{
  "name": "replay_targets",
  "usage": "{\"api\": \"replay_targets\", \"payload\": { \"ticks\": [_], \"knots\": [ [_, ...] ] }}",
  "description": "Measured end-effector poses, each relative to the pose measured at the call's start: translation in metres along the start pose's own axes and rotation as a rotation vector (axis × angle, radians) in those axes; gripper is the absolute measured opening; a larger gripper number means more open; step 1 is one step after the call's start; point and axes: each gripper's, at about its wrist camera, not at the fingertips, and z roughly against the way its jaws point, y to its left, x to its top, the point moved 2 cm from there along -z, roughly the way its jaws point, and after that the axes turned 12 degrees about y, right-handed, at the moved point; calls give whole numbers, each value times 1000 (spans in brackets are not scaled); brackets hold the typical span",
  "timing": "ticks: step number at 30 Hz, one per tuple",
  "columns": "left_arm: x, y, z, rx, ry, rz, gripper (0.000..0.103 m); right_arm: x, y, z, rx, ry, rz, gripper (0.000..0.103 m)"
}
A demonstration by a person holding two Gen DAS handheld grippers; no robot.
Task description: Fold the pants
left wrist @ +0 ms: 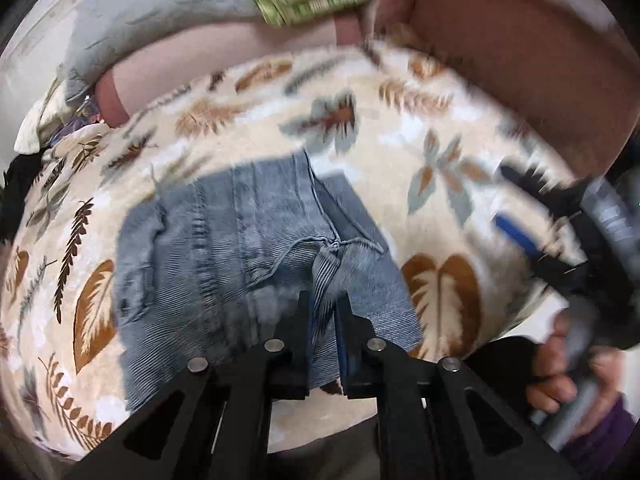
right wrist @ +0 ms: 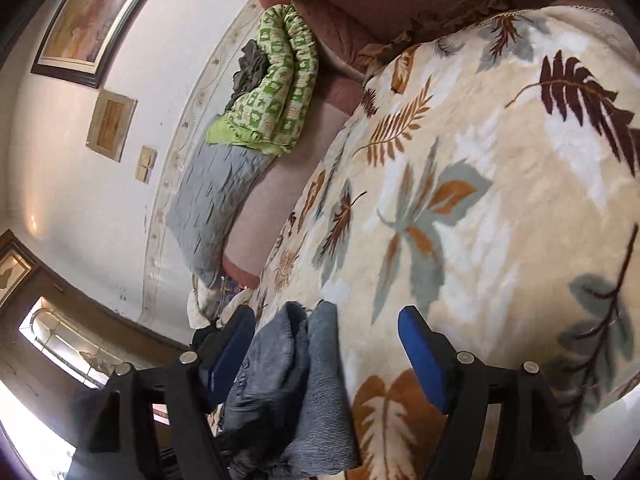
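Jeans (left wrist: 248, 248) folded on leaf-print blanket (left wrist: 460, 148), long axis running away, left gripper (left wrist: 324, 312) pinching fabric – right gripper (right wrist: 326, 332) spread.

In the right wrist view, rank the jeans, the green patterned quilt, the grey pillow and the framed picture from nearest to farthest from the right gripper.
Measured from the right gripper:
1. Jeans, between its open fingers, toward the left one.
2. Grey pillow, upper left, beside the leaf-print blanket.
3. Green patterned quilt, beyond the pillow.
4. Framed picture, on the wall, top left.
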Motion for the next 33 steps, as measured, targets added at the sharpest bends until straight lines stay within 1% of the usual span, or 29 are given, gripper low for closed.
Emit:
{"api": "replay_targets", "payload": {
  "ticks": [1, 2, 4, 5, 6, 7, 9, 10, 11, 12, 14, 15, 17, 18, 20, 23, 24, 26, 27, 28, 29, 32, 33],
  "knots": [
    [-3, 11, 11, -14, -30, 24, 12, -1, 1, -4, 2, 23, -5, 80],
    [-6, 20, 20, -10, -52, 40, 13, -2, 2, -9, 4, 42, -5, 80],
    [-14, 40, 33, 51, -80, 70, 14, -7, 12, -20, 14, 96, 31, 80],
    [-19, 47, 35, 61, -86, 79, 14, -10, 18, -27, 23, 130, 59, 82],
    [-24, 55, 36, 65, -84, 88, 14, -14, 25, -35, 32, 178, 91, 85],
    [-30, 64, 32, 73, -71, 104, 14, -19, 30, -44, 35, 231, 118, 86],
    [-37, 80, 18, 114, -30, 145, 14, -27, 38, -60, 38, 310, 144, 86],
    [-40, 85, 11, 134, -16, 158, 14, -29, 39, -65, 39, 327, 146, 86],
    [-43, 93, 2, 154, -1, 176, 18, -31, 39, -69, 34, 341, 143, 86],
    [-44, 96, -4, 154, 5, 191, 20, -33, 39, -73, 32, 357, 134, 86],
    [-47, 103, -8, 142, 9, 215, 21, -36, 38, -83, 29, 394, 118, 86],
    [-48, 103, -9, 137, 4, 213, 20, -37, 38, -89, 17, 410, 112, 86],
    [-47, 100, -13, 142, 6, 178, 21, -39, 36, -101, 12, 460, 98, 87],
    [-49, 100, -15, 142, 16, 173, 21, -40, 36, -106, 9, 471, 91, 88],
    [-48, 102, -23, 109, 30, 183, 21, -41, 39, -111, 16, 467, 91, 89],
    [-53, 107, -44, 74, 80, 198, 22, -46, 50, -111, 14, 467, 147, 89],
    [-54, 107, -47, 68, 77, 208, 22, -50, 58, -110, 11, 469, 196, 87],
    [-55, 104, -44, 78, 65, 196, 22, -55, 69, -105, 2, 463, 268, 83],
    [-55, 102, -43, 88, 67, 185, 22, -58, 75, -103, -8, 453, 303, 79],
    [-55, 101, -43, 94, 70, 181, 22, -61, 80, -100, -35, 431, 337, 72],
    [-55, 101, -44, 94, 70, 182, 22, -63, 82, -96, -52, 412, 352, 69],
    [-56, 103, -45, 85, 67, 188, 22, -64, 86, -88, -92, 373, 359, 68],
    [-57, 103, -45, 80, 65, 191, 22, -63, 84, -86, -117, 365, 350, 71]
  ]
}}
